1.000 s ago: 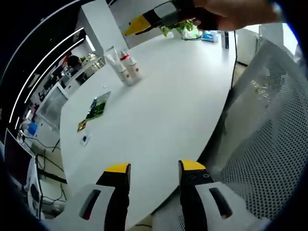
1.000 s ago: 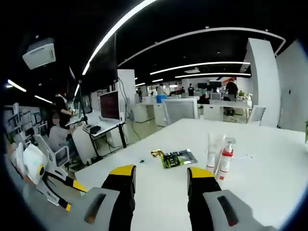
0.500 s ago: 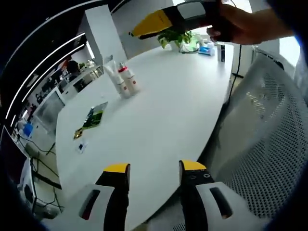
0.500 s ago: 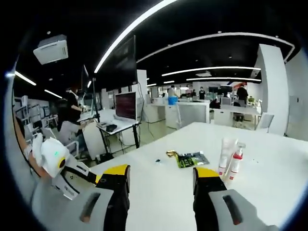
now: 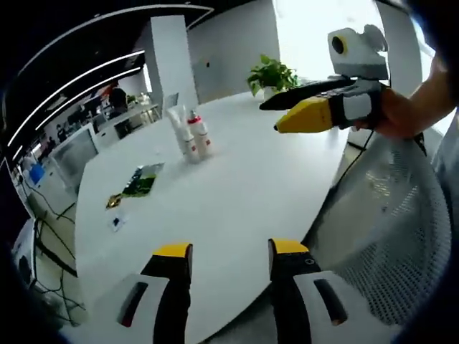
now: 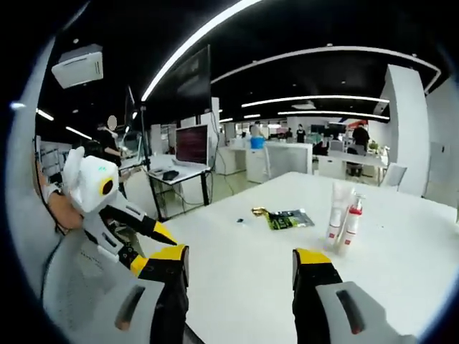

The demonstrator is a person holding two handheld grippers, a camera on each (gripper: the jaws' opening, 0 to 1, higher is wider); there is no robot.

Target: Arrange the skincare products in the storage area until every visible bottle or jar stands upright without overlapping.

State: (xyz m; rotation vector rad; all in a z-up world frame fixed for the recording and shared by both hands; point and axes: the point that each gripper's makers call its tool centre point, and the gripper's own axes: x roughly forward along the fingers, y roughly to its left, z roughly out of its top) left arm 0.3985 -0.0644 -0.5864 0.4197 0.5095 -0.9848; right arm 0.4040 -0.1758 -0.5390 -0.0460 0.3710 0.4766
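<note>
both grippers up over the near edge of the white tabletop (image 5: 237,193), nothing picked up yet. left gripper (image 5: 228,251) has its jaws apart and empty; right gripper (image 6: 240,254) also apart and empty. in the left gripper view, the right gripper comes in from the right, held in a hand (image 5: 401,115), its yellow tips pointing across the table.

the targets: a white tube (image 5: 179,129) and a red-capped white bottle (image 5: 199,135), both upright, standing just beside each other toward the far edge of the tabletop. long axes vertical, so a sideways closing of the jaws looks like the way in. they lie ahead and a bit left of the left jaws; in the right gripper view the tube (image 6: 336,209) and bottle (image 6: 352,221) sit ahead and to the right. which gripper is nearer i cannot tell; both are well apart from the pair.

a green packet (image 5: 140,183) lies flat further left. no tray or bin to be seen on the table.
</note>
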